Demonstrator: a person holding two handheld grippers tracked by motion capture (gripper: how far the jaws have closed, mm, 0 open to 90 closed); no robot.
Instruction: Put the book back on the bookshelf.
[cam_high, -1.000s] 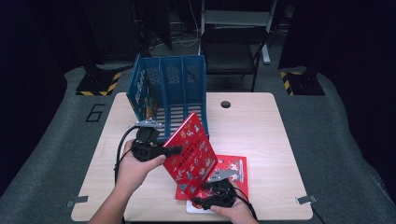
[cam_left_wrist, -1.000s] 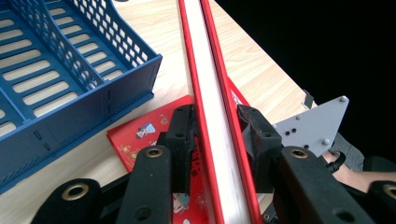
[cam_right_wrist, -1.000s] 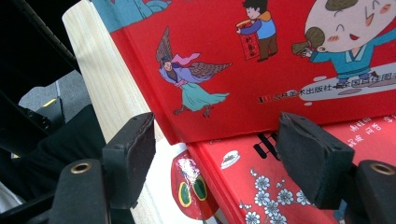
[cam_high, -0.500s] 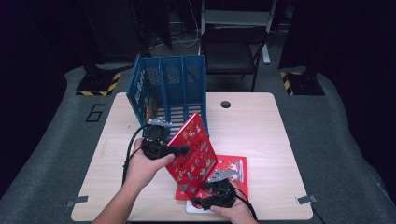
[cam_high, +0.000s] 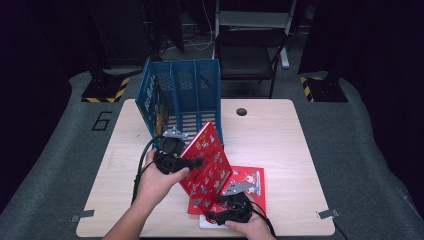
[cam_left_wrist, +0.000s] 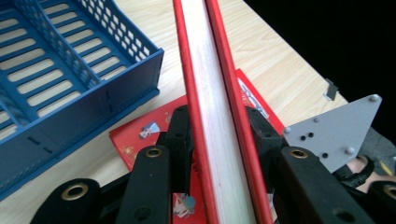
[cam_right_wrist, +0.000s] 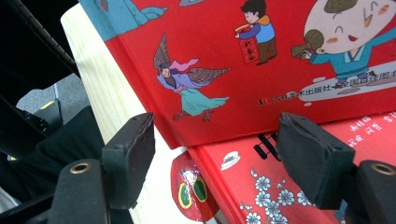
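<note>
Now | left hand-held gripper (cam_left_wrist: 219, 154) pinching red book's (cam_high: 207, 162) edge | right hand-held gripper (cam_right_wrist: 219, 154) spread | blue rack (cam_high: 185, 95) close behind

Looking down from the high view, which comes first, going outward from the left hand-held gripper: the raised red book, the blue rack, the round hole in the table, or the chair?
From the left hand-held gripper:
1. Raised red book, clamped in it.
2. Blue rack, just behind.
3. Round hole, farther back and to the right.
4. Chair, beyond the table's far edge.

— What is different from a second back?

— The left gripper (cam_high: 192, 162) sits a little farther up the table — closer to the blue file rack (cam_high: 187, 92).

— And the raised red book (cam_high: 206, 165)?

— Its top corner now lies nearer the rack's open front.
</note>
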